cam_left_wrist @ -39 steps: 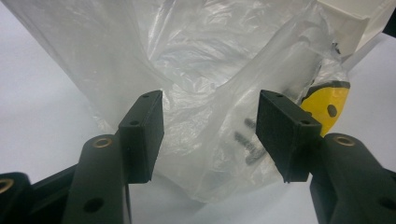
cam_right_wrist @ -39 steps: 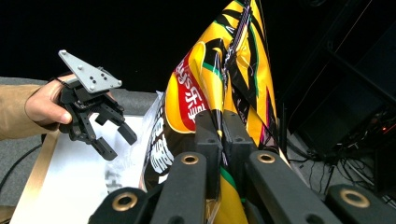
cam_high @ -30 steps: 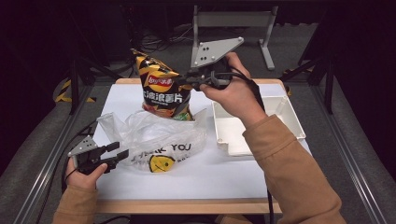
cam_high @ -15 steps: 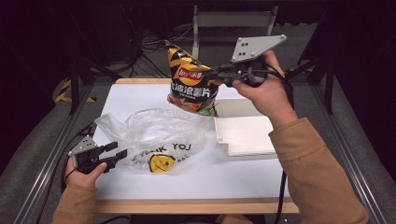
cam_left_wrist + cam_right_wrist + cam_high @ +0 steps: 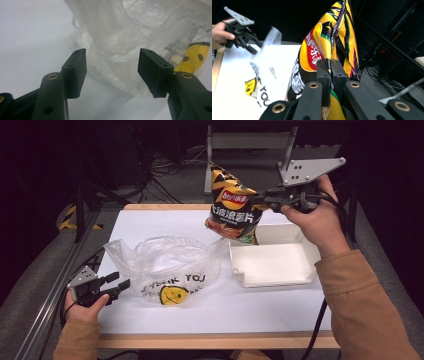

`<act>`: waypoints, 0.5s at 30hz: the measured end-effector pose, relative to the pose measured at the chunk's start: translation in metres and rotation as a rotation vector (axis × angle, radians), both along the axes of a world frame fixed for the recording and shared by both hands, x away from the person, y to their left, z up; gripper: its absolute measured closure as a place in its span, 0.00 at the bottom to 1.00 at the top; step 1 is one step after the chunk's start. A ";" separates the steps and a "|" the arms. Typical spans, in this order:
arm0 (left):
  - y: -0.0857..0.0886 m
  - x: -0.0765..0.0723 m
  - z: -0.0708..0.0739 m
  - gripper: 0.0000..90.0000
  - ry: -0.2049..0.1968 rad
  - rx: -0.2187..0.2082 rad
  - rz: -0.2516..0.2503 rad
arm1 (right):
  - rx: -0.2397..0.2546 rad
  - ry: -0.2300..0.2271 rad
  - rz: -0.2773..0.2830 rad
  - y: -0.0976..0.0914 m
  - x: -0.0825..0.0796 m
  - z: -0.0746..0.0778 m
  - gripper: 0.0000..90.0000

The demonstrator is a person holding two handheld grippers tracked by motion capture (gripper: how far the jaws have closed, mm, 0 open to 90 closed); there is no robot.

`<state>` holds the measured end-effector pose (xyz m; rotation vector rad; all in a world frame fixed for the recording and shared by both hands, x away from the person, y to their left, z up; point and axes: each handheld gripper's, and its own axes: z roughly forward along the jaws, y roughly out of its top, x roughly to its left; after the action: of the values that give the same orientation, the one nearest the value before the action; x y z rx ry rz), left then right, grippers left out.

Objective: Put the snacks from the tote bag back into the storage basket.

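My right gripper (image 5: 262,199) is shut on the edge of a yellow-and-black chip bag (image 5: 232,211), which hangs in the air over the table's far side, its lower corner above the white tray (image 5: 300,270). In the right gripper view the pads (image 5: 323,72) pinch the chip bag (image 5: 332,42) by its seam. A crumpled clear plastic bag (image 5: 167,262) with a yellow smiley lies on the white table. My left gripper (image 5: 120,285) rests open at that bag's left edge. Seen from the left gripper view, the open gripper (image 5: 112,72) has the plastic bag (image 5: 130,37) just beyond its jaws.
The white tabletop (image 5: 165,222) has a wooden front edge (image 5: 210,340). A shallow white tray stands at the right of the table. Dark floor with cables (image 5: 170,170) and a metal stand (image 5: 250,142) lie beyond the far edge.
My right gripper has carried the chip bag to the right, from above the plastic bag to over the tray's far left corner. The left gripper has stayed put.
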<state>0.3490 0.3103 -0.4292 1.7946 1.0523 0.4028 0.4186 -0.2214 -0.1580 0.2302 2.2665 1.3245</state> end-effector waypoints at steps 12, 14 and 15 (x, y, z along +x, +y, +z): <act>0.013 -0.008 0.002 0.45 -0.021 -0.075 0.037 | -0.030 -0.002 -0.065 -0.041 0.003 -0.005 0.97; 0.013 -0.009 0.002 0.45 -0.021 -0.074 0.037 | -0.033 -0.002 -0.067 -0.043 0.003 -0.006 0.97; 0.014 -0.010 0.002 0.45 -0.026 -0.077 0.041 | -0.039 -0.006 -0.077 -0.048 0.004 -0.007 0.97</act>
<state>0.3393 0.3244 -0.4272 1.6982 1.0740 0.4039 0.4224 -0.2695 -0.1652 0.2964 2.2534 1.2389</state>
